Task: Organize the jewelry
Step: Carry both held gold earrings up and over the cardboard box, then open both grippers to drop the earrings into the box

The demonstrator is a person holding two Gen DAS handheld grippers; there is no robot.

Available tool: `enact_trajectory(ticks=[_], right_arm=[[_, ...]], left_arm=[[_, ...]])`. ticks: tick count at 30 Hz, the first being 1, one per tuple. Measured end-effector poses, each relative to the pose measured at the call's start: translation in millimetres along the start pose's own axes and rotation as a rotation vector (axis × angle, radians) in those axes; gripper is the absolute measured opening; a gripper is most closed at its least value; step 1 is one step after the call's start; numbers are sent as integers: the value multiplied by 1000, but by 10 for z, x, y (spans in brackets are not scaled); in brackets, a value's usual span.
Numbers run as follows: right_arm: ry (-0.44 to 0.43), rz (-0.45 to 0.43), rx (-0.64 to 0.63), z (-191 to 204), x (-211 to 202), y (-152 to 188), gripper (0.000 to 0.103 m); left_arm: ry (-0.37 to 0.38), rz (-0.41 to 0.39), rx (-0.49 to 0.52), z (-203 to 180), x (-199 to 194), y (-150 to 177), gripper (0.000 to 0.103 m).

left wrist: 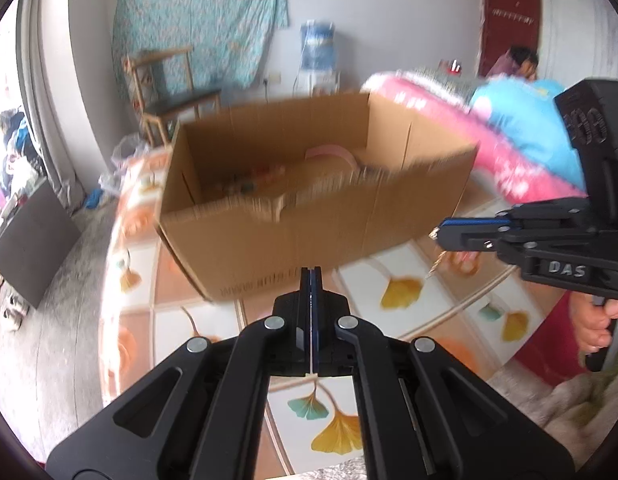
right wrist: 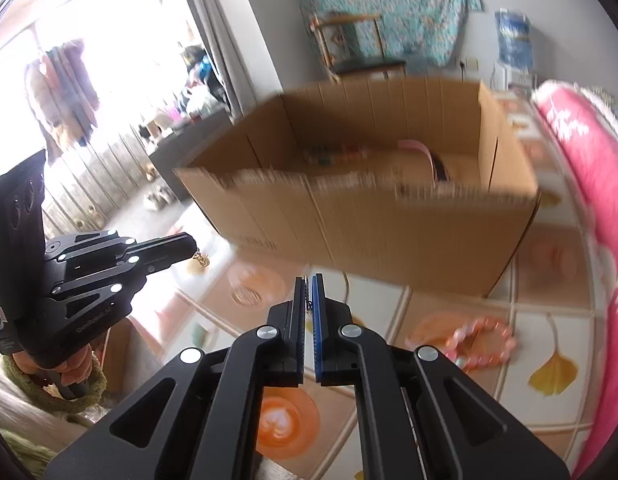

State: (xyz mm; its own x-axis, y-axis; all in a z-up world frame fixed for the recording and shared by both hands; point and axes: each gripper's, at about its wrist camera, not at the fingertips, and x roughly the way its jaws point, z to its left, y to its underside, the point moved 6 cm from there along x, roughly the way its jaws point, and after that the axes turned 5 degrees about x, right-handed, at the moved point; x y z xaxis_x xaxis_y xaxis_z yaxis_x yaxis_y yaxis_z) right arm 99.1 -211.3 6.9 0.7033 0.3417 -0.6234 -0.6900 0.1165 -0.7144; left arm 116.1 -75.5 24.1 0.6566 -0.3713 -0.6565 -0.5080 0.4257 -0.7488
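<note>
My left gripper (left wrist: 311,274) is shut above the patterned table, in front of an open cardboard box (left wrist: 309,240). In the right wrist view the left gripper (right wrist: 193,248) has a small gold piece of jewelry (right wrist: 200,261) dangling from its tip. My right gripper (right wrist: 309,280) is shut on a thin chain (right wrist: 309,302) pinched between its blue pads. From the left wrist view the right gripper (left wrist: 439,236) trails a gold chain (left wrist: 435,264) below its tip. The cardboard box (right wrist: 389,232) holds a pink item and blurred coloured beads. A pink beaded bracelet (right wrist: 487,324) lies on the table to the right.
The tablecloth (left wrist: 401,292) has orange and ginkgo-leaf squares. A pink blanket (right wrist: 581,152) lies along the right side, and a person in blue (left wrist: 525,120) is behind it. A wooden chair (left wrist: 169,92) and a water dispenser (left wrist: 317,48) stand by the far wall.
</note>
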Motion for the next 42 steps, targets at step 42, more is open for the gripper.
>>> enact_trajectory(ticks=[42], right_arm=[[-52, 199, 14, -706, 890, -1491, 31]], left_arm=[[83, 222, -72, 671, 1191, -693, 30]])
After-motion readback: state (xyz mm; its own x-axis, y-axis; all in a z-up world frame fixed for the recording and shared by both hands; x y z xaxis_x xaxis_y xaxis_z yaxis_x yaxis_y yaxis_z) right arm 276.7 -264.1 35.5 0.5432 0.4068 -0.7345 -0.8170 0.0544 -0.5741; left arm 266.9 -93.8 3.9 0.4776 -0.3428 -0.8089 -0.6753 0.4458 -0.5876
